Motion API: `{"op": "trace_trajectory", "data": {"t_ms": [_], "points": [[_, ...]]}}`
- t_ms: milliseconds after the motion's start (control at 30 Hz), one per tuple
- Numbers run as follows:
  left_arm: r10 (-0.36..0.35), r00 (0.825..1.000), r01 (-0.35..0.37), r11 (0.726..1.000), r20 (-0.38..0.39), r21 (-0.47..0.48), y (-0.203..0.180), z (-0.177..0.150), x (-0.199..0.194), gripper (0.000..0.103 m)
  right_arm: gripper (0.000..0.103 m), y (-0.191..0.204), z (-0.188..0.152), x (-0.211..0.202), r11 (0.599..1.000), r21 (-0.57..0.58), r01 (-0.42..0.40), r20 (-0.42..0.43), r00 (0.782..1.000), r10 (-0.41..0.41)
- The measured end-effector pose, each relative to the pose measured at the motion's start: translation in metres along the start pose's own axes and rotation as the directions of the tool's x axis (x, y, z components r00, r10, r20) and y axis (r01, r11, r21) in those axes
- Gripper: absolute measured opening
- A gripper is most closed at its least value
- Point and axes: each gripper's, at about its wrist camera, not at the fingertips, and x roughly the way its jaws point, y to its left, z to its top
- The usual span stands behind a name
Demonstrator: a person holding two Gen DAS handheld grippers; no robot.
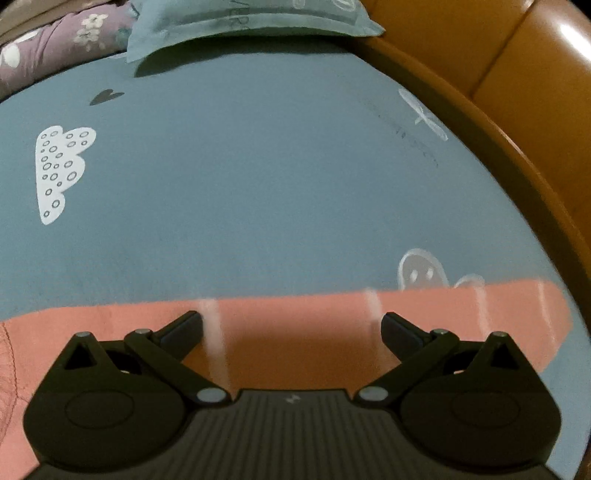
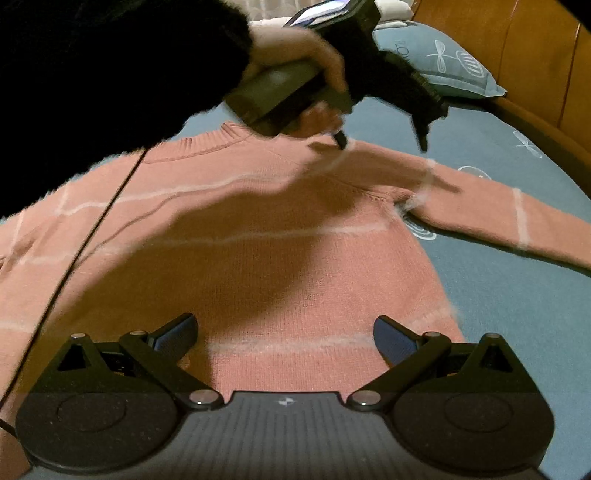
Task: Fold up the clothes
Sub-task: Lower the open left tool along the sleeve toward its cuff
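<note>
Pink sweater [image 2: 258, 258], one; two gripper units spread.

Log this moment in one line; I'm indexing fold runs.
stage: pre-fold | sweater: flat on bed | left gripper: open over sleeve | right gripper: open over hem

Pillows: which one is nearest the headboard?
The blue pillow, beside the wooden headboard; the purple floral one lies farther left.

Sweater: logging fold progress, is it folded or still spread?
Spread. The sweater lies flat on the bed, neckline showing, one sleeve stretched outward, unfolded. Both grippers are open.
</note>
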Motion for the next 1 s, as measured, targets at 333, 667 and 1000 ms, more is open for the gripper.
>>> {"op": "trace_trajectory", "data": {"t_ms": [333,667,1000], "points": [[-0.244,0.952,0.291,0.909,-0.186,0.299,-0.137,-0.004,0.025,0.102,0.103,-0.006,-0.001,-0.005,0.999,0.018,-0.035,0.005,0.999,0.035],[-0.249,0.942,0.316,0.886,-0.227,0.34,-0.182,0.002,0.084,0.102,0.103,-0.005,-0.003,-0.006,0.999,-0.029,-0.036,0.0,0.999,0.036],[-0.332,0.893,0.43,0.827,-0.304,0.362,-0.204,-0.006,0.079,0.102,0.103,-0.005,-0.002,-0.001,0.998,-0.049,-0.038,0.0,0.999,0.038]]}}
